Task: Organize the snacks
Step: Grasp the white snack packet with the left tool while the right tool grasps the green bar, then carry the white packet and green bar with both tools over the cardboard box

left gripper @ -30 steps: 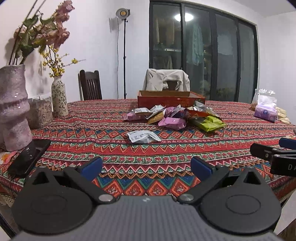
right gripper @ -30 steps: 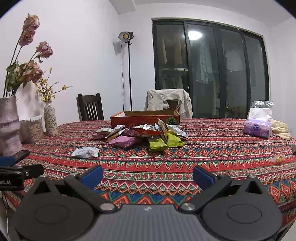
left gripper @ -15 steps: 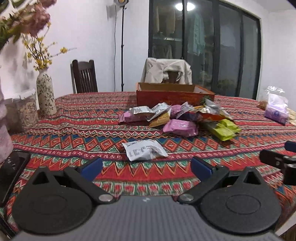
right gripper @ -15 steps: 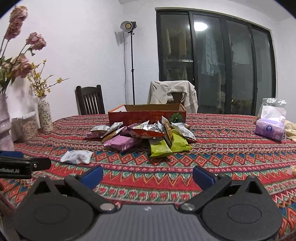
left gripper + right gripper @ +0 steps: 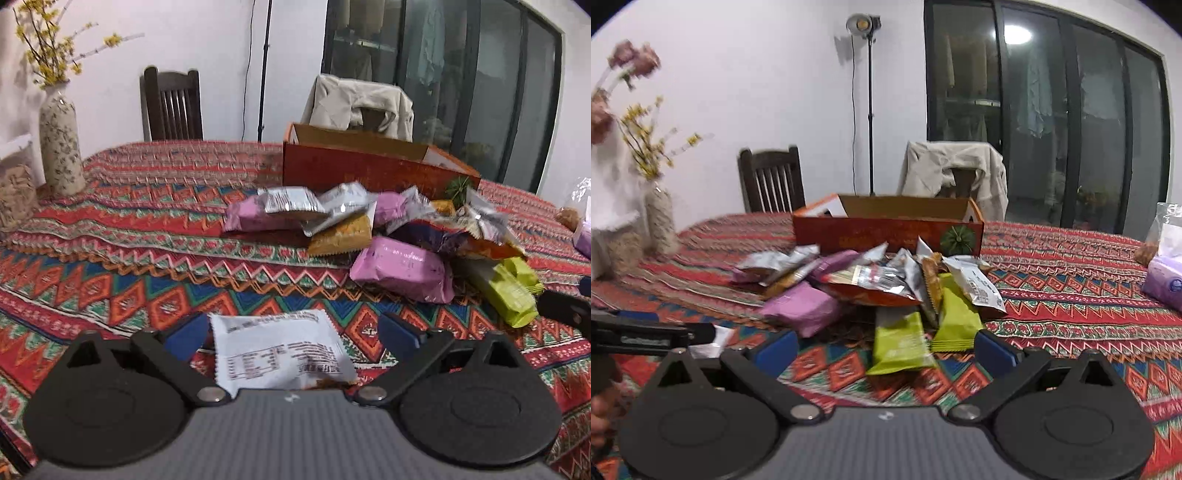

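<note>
While both cameras face the same heap of snacks, only my left wrist view shows the white packet point(image 5: 277, 354) whole: it lies flat on the patterned tablecloth point(image 5: 110, 236) between the fingers of my left gripper point(image 5: 291, 334), printed side up with small dark text and a serrated top edge. The jaws stand wide and have just been closing a little, yet the pads do not press on the packet. From the right wrist view that packet is only a white corner behind the left gripper's finger, off to the left of my tool. My right gripper point(image 5: 884, 349) is spread too, its jaws also just closing slightly, with a lime-green packet point(image 5: 899, 345) lying between the fingers, untouched. Just ahead of it sits the pile point(image 5: 871, 280): pink, silver, orange and green wrappers overlapping. Beyond the pile stands the open orange box point(image 5: 886, 230), its inside visible only from the right view.
</note>
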{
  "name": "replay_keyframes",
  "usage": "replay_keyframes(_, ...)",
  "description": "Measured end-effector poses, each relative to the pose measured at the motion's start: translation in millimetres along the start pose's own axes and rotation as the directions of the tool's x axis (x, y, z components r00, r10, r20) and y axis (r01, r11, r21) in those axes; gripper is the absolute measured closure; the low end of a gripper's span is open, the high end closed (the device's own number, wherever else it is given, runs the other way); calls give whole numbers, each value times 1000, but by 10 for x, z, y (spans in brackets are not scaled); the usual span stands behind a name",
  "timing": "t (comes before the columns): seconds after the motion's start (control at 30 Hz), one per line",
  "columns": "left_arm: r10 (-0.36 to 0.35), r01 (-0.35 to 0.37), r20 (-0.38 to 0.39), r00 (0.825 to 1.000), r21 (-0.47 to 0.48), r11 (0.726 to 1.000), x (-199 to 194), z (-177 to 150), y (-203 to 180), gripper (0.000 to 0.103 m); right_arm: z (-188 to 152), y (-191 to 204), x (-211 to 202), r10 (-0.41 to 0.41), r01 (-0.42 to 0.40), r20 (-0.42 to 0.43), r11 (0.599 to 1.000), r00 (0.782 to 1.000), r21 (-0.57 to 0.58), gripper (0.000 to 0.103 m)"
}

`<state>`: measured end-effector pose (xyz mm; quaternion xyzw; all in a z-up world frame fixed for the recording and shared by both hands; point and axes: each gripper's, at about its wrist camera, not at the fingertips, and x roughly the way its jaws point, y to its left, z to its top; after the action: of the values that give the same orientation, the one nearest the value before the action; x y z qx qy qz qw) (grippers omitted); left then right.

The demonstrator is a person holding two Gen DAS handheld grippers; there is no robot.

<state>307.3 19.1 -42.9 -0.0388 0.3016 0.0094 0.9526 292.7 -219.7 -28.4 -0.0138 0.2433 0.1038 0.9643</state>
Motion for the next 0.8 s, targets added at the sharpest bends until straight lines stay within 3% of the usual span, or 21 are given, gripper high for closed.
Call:
replay_keyframes(0.07, 15, -15, -25, 1000, 9, 1000, 73, -16, -36, 23, 39, -69, 159, 11, -11, -32, 1000, 999, 7, 12)
replay_keyframes(0.2, 27, -27, -35, 999, 12, 1000, 103, -16, -49, 31, 104, -123, 466, 28, -28, -87, 1000, 996, -1, 23)
replay_keyframes(0.3, 32, -32, -27, 999, 13, 999, 89, -21, -54, 43, 106, -79, 651, 39, -43, -134, 999, 990, -25, 33)
replay_keyframes(0.4, 21, -20, -27, 999, 36, 999, 50, -37, -79, 47, 85, -38, 798, 59, -65, -174, 997, 983, -31, 43)
replay_keyframes(0.47, 12, -10, -30, 999, 41, 999, -9, -58, -98, 48, 49, -2, 821, 59, -69, -183, 997, 981, -47, 58)
replay_keyframes(0.57, -28, 29, -37, 999, 31, 999, -133, -118, -102, 49, -16, 26, 691, 65, -78, -188, 995, 980, -65, 62)
replay_keyframes(0.8, -54, 54, 4, 999, 12, 998, -477, -173, -96, 50, -442, 0, -153, 72, -80, -185, 996, 980, -37, 63)
